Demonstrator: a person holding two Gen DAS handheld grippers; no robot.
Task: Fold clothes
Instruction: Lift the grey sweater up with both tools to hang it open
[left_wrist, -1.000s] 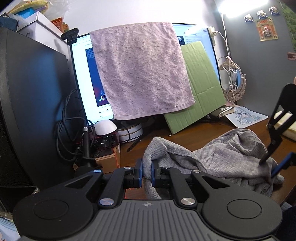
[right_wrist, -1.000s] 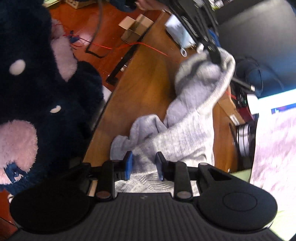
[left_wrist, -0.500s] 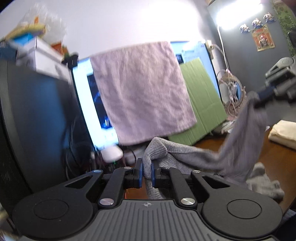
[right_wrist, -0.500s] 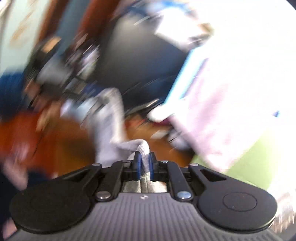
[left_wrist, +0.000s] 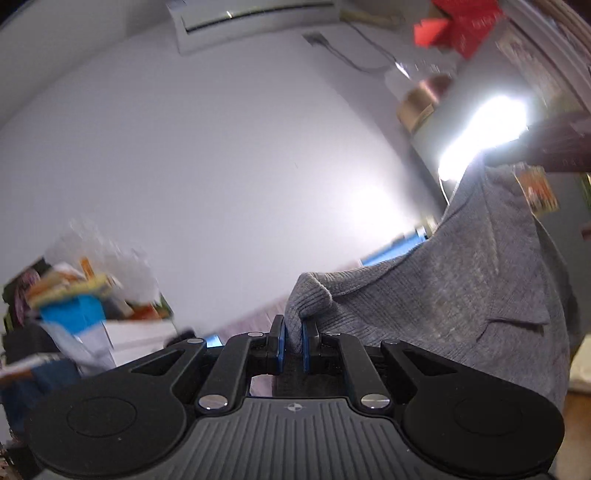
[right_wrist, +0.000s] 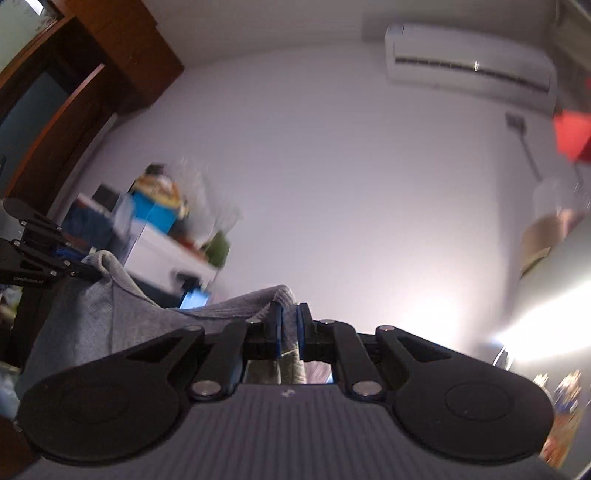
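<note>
grey knit garment (left_wrist: 461, 295) is up in the air, stretched between the two tools, hanging down as a sheet from its top edge, no part of it seen resting on the tabletop from here. left tool (left_wrist: 291, 341) is clamped on a bunched corner of the knit, blue pads (left_wrist: 281, 345) pressed into the fabric with a lump of it poking up above the tips. right tool (right_wrist: 287, 326) is likewise clamped on the other corner, a fold of grey pinched between its pads and more cloth trailing below. in the right view the left tool shows at the far left edge with the garment draped from it (right_wrist: 85, 306); in the left view the cloth runs up to the right toward a dark blurred shape, probably the other tool but too smeared to be sure. both cameras tilt upward at a white wall, an air conditioner (right_wrist: 469, 55) high up, a cluttered shelf pile (left_wrist: 85, 295) to the side. step looks like lift and spread before laying flat. to do it well: keep both grips tight, hold the two corners level and well apart so the top edge goes taut and wrinkles drop out, let it stop swinging, then lower evenly so the hem lands first without bunching. risk is the thick bunched corner slipping out.
</note>
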